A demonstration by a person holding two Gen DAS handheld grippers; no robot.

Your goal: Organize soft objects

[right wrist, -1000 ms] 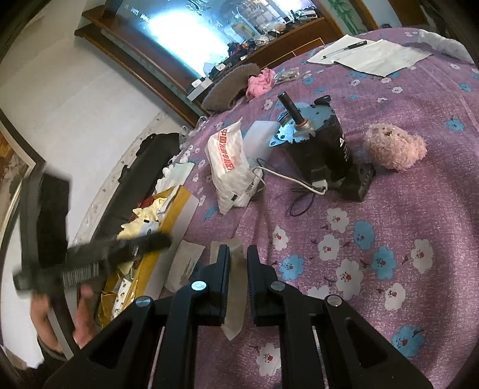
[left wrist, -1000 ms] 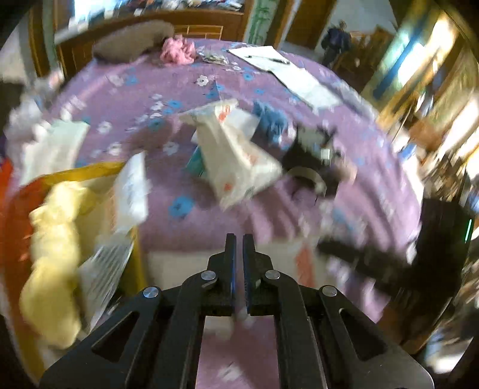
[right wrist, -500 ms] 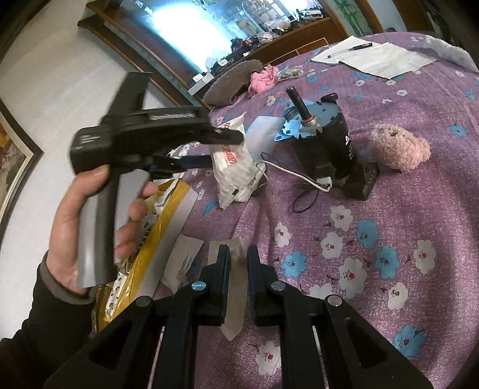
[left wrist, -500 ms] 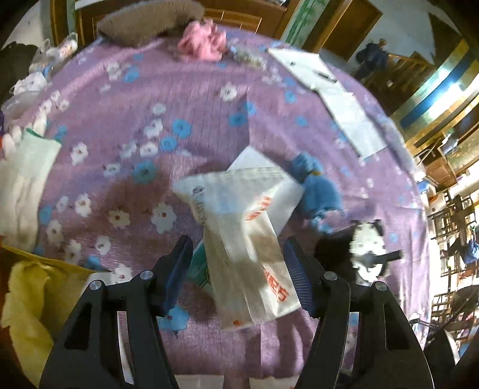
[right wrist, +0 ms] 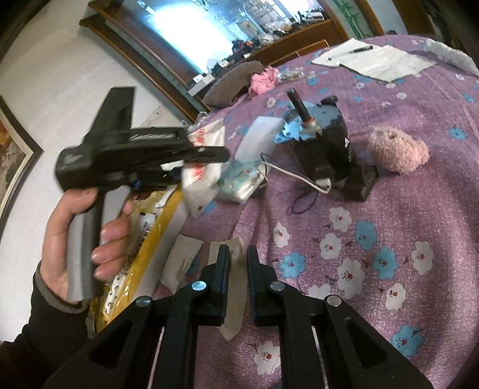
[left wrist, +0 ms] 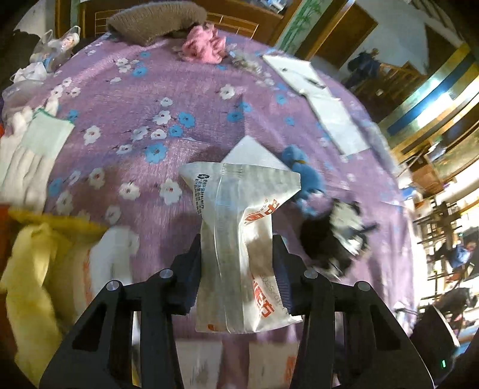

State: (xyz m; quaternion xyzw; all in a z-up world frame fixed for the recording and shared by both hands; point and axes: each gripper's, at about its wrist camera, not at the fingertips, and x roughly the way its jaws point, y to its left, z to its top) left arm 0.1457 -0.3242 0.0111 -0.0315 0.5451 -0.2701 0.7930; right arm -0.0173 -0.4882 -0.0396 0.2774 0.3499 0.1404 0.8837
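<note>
A white plastic bag with red print (left wrist: pixel 236 209) stands between the fingers of my left gripper (left wrist: pixel 236 248). The jaws are closing and both pads touch the bag's sides. In the right wrist view a hand holds the left gripper (right wrist: pixel 221 155) over the table's left side, and the bag (right wrist: pixel 200 176) hangs from it. My right gripper (right wrist: pixel 238 257) is shut with nothing in it, low over a paper slip (right wrist: pixel 232 299) on the purple flowered cloth (right wrist: pixel 389 239).
A tissue pack (right wrist: pixel 242 179), a black motor with cable (right wrist: pixel 326 149) and a pink fluffy toy (right wrist: pixel 398 152) lie mid-table. A blue plush (left wrist: pixel 305 179), pink cloth (left wrist: pixel 205 48), brown knit hat (left wrist: pixel 155 21), white gloves (left wrist: pixel 33 149) and papers (right wrist: pixel 377 59) lie around. A yellow box (right wrist: pixel 158 227) sits left.
The left gripper swung from the yellow box to the white bag, opened wide, then closed around it. The bag shifted left, uncovering the tissue pack. The right gripper stayed still.
</note>
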